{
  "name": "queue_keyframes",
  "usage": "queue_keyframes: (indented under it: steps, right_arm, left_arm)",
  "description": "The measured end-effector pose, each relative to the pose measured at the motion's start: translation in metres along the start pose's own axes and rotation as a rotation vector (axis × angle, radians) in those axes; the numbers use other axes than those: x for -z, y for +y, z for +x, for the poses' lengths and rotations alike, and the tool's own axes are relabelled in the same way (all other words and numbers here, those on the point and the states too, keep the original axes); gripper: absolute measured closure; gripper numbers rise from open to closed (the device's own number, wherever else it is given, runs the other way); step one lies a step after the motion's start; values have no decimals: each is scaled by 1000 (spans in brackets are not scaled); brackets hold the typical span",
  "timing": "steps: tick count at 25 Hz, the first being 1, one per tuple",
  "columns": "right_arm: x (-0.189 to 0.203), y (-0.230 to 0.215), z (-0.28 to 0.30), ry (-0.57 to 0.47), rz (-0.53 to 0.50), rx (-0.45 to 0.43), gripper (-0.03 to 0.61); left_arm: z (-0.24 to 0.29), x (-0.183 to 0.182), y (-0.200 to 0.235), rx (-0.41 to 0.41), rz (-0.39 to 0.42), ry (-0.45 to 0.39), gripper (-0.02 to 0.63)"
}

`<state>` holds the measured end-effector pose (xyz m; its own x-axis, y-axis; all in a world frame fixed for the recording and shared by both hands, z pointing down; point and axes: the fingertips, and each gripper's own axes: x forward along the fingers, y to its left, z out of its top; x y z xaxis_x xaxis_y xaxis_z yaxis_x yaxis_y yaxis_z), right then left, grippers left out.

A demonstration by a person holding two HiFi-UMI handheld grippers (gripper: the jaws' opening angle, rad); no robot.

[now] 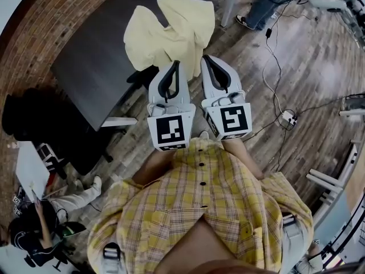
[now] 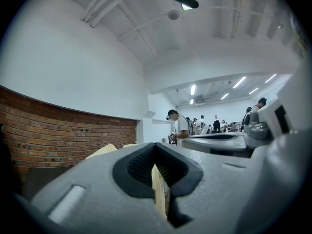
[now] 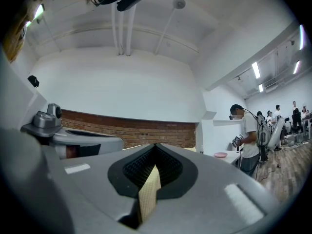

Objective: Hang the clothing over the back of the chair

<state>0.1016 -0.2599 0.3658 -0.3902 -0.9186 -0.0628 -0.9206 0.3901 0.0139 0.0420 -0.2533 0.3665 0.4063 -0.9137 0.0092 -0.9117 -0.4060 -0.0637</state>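
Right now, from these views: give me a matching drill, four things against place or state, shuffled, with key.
Things:
1. pale yellow garment
2. left gripper
3. dark table
4. white power strip

Place or state:
a. lying on the wood floor
b. shut on a fabric edge
c. standing next to the brick wall
d. crumpled, held up in the air

Pairs: 1-d, 2-b, 3-c, 4-a
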Motion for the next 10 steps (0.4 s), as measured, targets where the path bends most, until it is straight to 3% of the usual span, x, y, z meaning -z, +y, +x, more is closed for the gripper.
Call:
queue_keyframes:
  steps: [10]
  right_arm:
    - [0,-7,-3,-3,6,-6,586]
  left_arm:
    - [4,1,-8,1,1,2,615]
